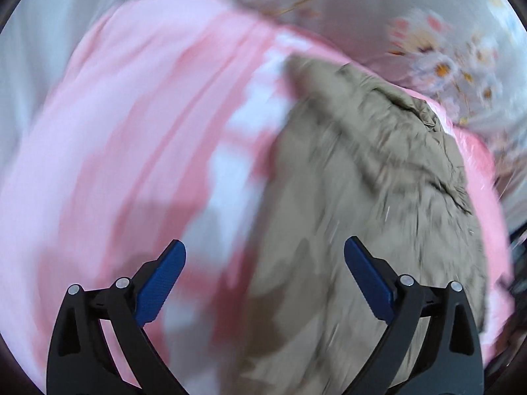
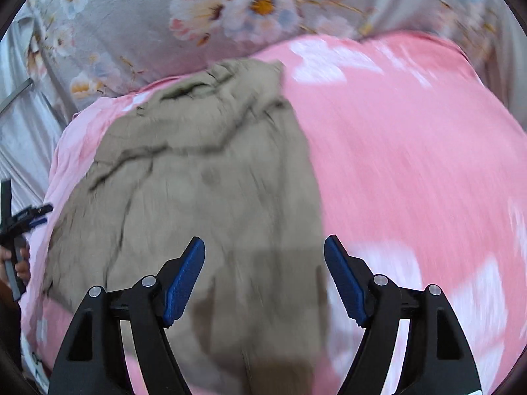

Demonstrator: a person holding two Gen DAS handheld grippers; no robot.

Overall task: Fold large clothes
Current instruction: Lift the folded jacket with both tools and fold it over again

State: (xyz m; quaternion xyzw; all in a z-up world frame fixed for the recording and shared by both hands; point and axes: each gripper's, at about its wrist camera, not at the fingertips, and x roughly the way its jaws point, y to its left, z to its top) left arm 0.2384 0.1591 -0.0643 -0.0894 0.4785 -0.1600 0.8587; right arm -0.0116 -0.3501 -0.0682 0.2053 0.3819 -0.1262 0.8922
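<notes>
A khaki garment (image 1: 372,191) lies crumpled on a pink bedspread (image 1: 131,138) with white patches. In the left wrist view it fills the right half, and my left gripper (image 1: 265,250) stands open over its left edge with nothing between the blue pads. In the right wrist view the same khaki garment (image 2: 204,191) covers the left and centre of the pink bedspread (image 2: 411,151). My right gripper (image 2: 264,247) is open above the garment's right edge, its pads clear of the cloth. Both views are blurred by motion.
A grey quilt with a flower print (image 2: 138,29) is heaped behind the bedspread, also seen as the flowered quilt (image 1: 444,62). At the left edge of the right wrist view a hand (image 2: 19,263) holds the other gripper (image 2: 23,220). Pale curtain folds (image 2: 19,138) hang at far left.
</notes>
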